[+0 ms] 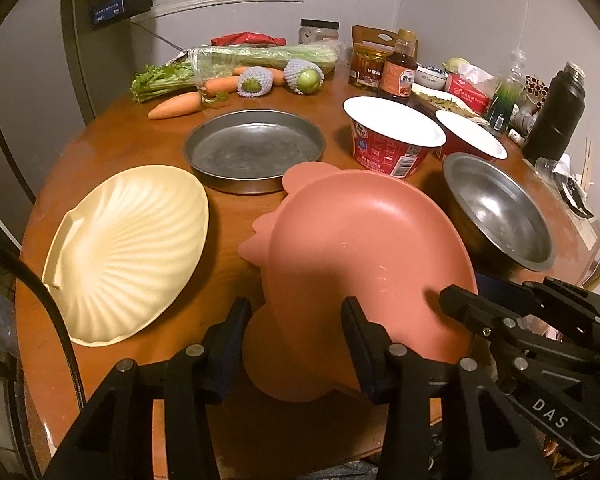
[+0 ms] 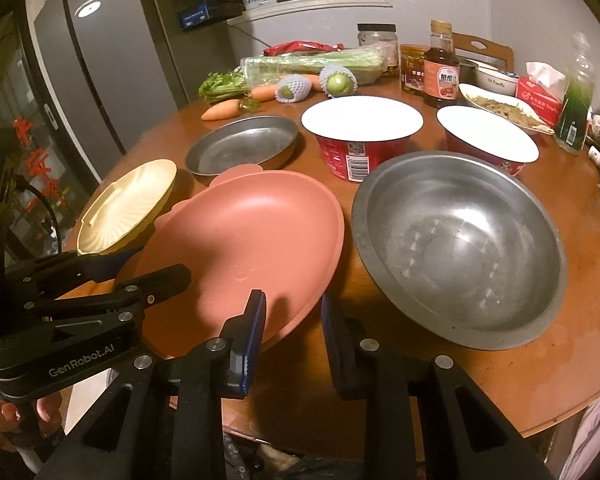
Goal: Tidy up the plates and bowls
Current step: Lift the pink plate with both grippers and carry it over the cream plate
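Note:
A pink chicken-shaped plate [image 1: 360,232] [image 2: 244,232] lies tilted at the near table edge. My right gripper [image 2: 292,310] [image 1: 496,292] is shut on the plate's right rim, with one finger on the inner face and one outside. My left gripper [image 1: 296,316] [image 2: 162,264] straddles the left rim, and a thin gap shows beside its outer finger [image 1: 240,320]. A cream shell plate [image 1: 128,248] [image 2: 124,208] sits to the left and a steel bowl [image 1: 496,208] [image 2: 456,240] to the right. A flat steel pan [image 1: 254,152] [image 2: 240,146] lies behind.
Two red noodle tubs [image 1: 392,132] [image 2: 488,132] stand behind the plate and bowl. Carrots [image 1: 176,106], celery, wrapped fruit, jars, a sauce bottle [image 2: 440,72] and a black flask [image 1: 556,116] crowd the far side of the round wooden table [image 1: 236,216]. A fridge [image 2: 100,60] stands at the left.

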The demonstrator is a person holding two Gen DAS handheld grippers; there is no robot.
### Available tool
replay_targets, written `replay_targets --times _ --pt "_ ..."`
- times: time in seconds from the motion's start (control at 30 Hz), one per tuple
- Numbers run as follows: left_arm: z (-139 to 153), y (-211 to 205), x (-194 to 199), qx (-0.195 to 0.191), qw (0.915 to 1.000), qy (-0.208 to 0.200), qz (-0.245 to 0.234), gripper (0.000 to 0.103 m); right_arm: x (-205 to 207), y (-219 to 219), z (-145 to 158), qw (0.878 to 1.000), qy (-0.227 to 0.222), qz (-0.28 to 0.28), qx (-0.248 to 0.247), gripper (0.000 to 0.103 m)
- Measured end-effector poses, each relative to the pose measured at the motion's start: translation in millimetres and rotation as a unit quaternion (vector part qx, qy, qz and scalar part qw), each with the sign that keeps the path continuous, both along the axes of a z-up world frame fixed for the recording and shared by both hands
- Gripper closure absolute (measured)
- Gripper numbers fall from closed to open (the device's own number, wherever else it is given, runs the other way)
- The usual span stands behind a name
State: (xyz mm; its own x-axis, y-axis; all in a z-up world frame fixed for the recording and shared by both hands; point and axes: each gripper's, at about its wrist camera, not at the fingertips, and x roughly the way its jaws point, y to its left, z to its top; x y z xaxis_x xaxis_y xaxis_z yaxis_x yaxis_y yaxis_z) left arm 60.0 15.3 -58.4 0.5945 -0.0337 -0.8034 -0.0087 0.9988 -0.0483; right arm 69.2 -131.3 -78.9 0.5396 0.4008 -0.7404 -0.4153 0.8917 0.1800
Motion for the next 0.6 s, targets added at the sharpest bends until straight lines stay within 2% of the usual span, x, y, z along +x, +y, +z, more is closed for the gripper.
replay_targets --times 0.3,0.6 --pt "14 8 -12 -0.001 0.9999 -0.016 0.006 0.056 -6 4 9 1.000 -0.008 0.004 0.008 0.074" --pt "39 37 -29 0.000 0.9979 -0.046 0.047 0.056 -12 31 29 0.999 -0.029 0.034 0.012 0.074"
